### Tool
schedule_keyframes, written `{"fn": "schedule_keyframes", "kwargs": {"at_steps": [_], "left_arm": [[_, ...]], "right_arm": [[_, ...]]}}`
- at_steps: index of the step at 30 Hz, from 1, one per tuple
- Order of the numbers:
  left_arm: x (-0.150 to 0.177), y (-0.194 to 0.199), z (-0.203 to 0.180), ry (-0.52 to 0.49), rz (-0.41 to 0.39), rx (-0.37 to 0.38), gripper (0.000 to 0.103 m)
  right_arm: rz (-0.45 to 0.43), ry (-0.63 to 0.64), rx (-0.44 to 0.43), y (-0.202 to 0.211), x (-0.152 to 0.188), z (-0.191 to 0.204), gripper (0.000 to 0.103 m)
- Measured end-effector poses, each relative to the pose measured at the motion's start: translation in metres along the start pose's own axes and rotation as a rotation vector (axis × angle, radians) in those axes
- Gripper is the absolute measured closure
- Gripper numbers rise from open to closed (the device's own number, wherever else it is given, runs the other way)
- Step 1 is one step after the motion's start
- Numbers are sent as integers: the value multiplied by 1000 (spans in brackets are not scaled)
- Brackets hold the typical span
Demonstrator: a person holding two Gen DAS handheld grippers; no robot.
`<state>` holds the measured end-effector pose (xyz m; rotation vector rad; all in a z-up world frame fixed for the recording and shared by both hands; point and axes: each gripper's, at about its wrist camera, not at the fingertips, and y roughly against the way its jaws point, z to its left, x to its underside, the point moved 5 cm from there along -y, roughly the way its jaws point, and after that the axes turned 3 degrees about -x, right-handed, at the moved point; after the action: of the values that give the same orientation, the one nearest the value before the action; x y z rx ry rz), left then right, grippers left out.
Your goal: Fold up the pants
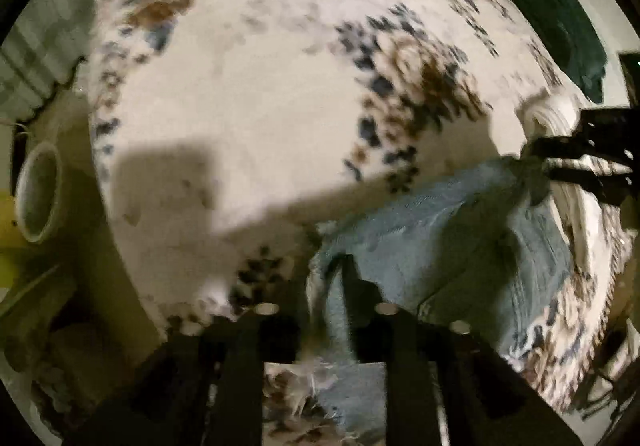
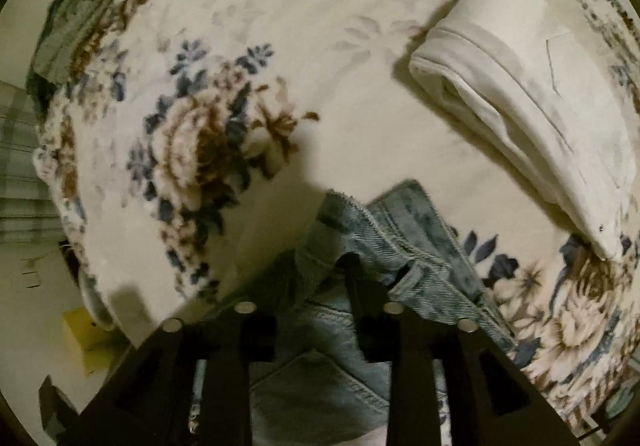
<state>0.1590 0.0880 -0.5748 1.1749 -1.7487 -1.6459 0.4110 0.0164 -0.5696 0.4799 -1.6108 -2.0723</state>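
Note:
Light blue denim pants (image 1: 448,242) lie on a floral blanket (image 1: 240,106). My left gripper (image 1: 332,274) is shut on a frayed edge of the pants and holds it lifted. In the left wrist view my right gripper (image 1: 536,162) comes in from the right, shut on the far corner of the denim. In the right wrist view my right gripper (image 2: 336,266) pinches the pants (image 2: 384,238) at a hemmed edge, and more denim (image 2: 320,378) hangs below between the fingers.
A folded white garment (image 2: 532,106) lies on the blanket (image 2: 280,66) at the right. A dark green cloth (image 1: 552,10) lies at the far right and a grey-green cloth (image 2: 76,34) at the far left edge. A pale cylinder (image 1: 38,194) and a yellow object (image 2: 86,338) stand beside the bed.

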Motion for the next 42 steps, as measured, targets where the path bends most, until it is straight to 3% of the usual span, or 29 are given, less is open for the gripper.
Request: {"fn": "schedule_keyframes", "kwargs": {"at_steps": [1, 4, 6, 10, 11, 12, 14, 15, 19, 23, 26, 33, 42], "left_arm": [[-2, 5, 3, 17, -13, 8, 81], [-7, 17, 12, 57, -37, 15, 79], [-6, 30, 19, 97, -53, 22, 71], [17, 49, 23, 217, -45, 123, 68], [30, 49, 21, 264, -23, 169, 63], [42, 47, 20, 312, 2, 215, 53], [71, 37, 15, 436, 60, 317, 46], [90, 28, 12, 525, 96, 390, 46], [148, -7, -9, 780, 215, 558, 47], [188, -29, -33, 968, 224, 663, 46], [195, -42, -44, 1036, 211, 702, 39], [180, -71, -41, 1169, 113, 740, 38], [175, -90, -36, 1291, 118, 732, 38]], "right_arm": [[-3, 3, -9, 4, 2, -1, 40], [-3, 13, -5, 17, 9, -9, 32], [-2, 17, -15, 26, 19, -18, 21], [-22, -4, -48, 43, 40, -39, 7], [-27, -12, -58, 47, 45, -44, 5], [-38, -22, -70, 50, 54, -52, 4], [-57, -34, -89, 54, 69, -66, 3], [-62, -34, -92, 54, 76, -72, 3], [-46, -55, -132, 45, 104, -100, 3], [-20, -63, -150, 28, 125, -120, 3], [-7, -66, -184, 14, 133, -127, 3], [13, -188, -322, -18, 128, -148, 3], [-21, -348, -516, -45, 101, -162, 3]]}}
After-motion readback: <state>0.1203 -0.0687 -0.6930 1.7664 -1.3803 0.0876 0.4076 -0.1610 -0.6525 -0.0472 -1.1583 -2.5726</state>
